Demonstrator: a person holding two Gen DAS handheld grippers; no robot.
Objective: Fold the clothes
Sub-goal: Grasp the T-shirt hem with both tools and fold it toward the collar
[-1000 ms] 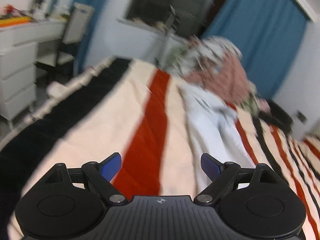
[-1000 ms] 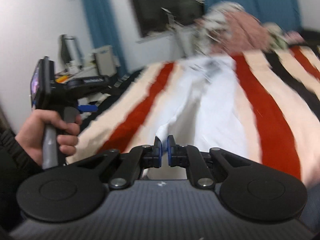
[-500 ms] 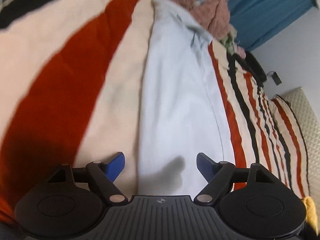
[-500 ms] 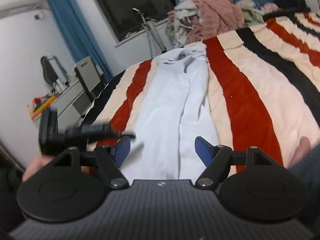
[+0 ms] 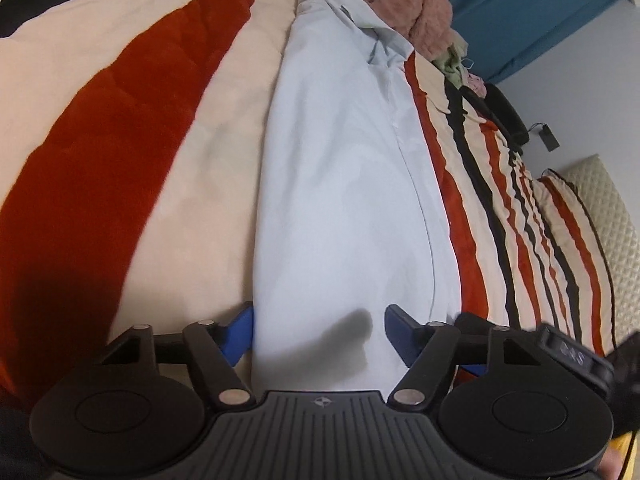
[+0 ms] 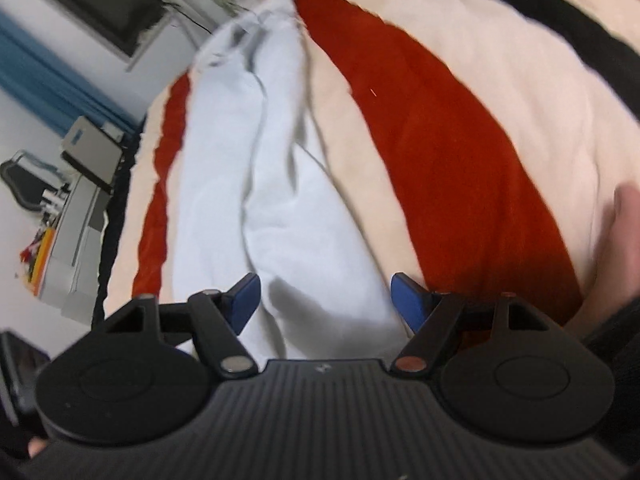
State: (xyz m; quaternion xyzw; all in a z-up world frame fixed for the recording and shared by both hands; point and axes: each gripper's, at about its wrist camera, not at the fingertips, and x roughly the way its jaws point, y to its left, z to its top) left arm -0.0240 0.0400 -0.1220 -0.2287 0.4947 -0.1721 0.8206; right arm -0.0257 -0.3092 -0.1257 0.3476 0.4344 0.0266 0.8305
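Indoor light is even and rather soft. The left wrist view is sharp, with one dark shadow on the pale garment (image 5: pixel 340 208) near the bottom. The right wrist view is smeared by motion blur. Both views bend strongly at their edges.

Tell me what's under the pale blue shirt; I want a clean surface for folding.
The pale blue shirt lies on a striped blanket of cream, red and black. Whatever is directly beneath the fabric is covered.
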